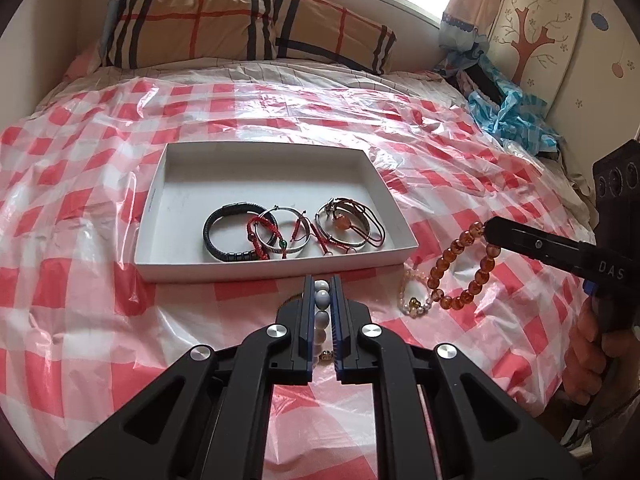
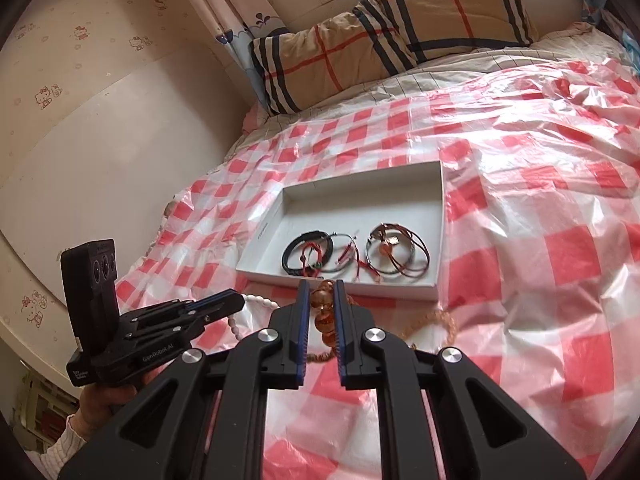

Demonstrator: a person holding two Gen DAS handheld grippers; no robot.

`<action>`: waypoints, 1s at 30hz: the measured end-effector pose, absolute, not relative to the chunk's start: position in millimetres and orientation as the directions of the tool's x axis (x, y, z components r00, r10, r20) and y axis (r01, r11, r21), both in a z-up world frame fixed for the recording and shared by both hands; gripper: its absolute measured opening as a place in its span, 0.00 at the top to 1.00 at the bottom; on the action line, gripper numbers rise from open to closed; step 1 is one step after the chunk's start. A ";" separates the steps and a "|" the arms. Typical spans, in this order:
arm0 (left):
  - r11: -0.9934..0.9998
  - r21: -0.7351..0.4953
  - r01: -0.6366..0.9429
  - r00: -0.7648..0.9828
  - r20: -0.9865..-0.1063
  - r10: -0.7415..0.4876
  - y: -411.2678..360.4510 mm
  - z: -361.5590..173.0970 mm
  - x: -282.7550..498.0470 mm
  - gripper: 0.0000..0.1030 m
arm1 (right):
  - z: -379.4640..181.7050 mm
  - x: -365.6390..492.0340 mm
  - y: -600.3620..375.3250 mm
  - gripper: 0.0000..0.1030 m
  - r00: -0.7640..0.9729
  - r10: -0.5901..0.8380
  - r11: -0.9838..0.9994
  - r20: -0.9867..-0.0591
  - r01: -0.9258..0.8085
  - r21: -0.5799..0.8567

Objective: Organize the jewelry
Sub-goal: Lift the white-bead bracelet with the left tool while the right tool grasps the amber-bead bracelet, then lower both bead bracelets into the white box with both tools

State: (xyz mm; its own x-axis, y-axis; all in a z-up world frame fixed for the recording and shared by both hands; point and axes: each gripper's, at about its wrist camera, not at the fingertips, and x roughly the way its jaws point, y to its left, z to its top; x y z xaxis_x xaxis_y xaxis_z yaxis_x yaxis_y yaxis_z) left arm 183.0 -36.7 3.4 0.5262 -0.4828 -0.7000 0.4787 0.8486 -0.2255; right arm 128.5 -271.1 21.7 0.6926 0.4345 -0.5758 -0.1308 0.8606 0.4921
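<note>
White bead bracelet point(image 1: 322, 312) pinched in left tool point(image 1: 322, 280), just short of box near edge point(image 1: 276, 270). Amber bracelet point(image 1: 466, 266) clamped by right tool point(image 2: 321, 282), raised beside box right rim. Box far half left bare.

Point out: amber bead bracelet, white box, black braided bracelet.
amber bead bracelet point(image 1: 476, 276), left wrist view, lower right beads of the loop
white box point(image 1: 276, 266), left wrist view, near wall
black braided bracelet point(image 1: 210, 236), left wrist view, left arc
</note>
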 end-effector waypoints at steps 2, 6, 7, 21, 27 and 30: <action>0.847 -0.225 0.482 0.528 -0.696 -0.486 -39.9 4.8 187.7 0.93 | 23.2 135.3 -269.9 0.88 0.697 0.435 0.860 -0.571 -0.134 0.492; 0.844 -0.223 0.488 0.533 -0.690 -0.490 -45.8 6.3 197.1 0.93 | 24.9 145.5 -268.3 0.88 0.704 0.436 0.857 -0.560 -0.136 0.496; 0.844 -0.221 0.488 0.535 -0.688 -0.490 -47.7 6.3 199.4 0.93 | 25.0 148.0 -268.1 0.88 0.707 0.434 0.858 -0.559 -0.136 0.495; 0.862 -0.154 0.483 0.585 -0.675 -0.449 -69.1 2.7 219.9 0.93 | 17.2 180.6 -268.7 0.88 0.721 0.428 0.854 -0.546 -0.125 0.505; 0.864 -0.145 0.482 0.598 -0.666 -0.445 -72.1 3.3 228.1 0.93 | 13.1 190.1 -268.1 0.88 0.724 0.425 0.852 -0.544 -0.117 0.510; 0.866 -0.139 0.481 0.604 -0.663 -0.442 -73.9 2.5 231.0 0.93 | 11.4 194.5 -267.2 0.88 0.725 0.423 0.852 -0.543 -0.115 0.511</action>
State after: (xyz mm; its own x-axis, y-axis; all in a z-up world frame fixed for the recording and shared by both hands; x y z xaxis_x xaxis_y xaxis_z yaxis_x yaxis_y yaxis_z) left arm 231.0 -73.9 2.5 0.6039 -0.4417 -0.6635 0.4810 0.8657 -0.1385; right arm 194.5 -267.2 11.4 0.7250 0.4231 -0.5435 -0.1146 0.8521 0.5106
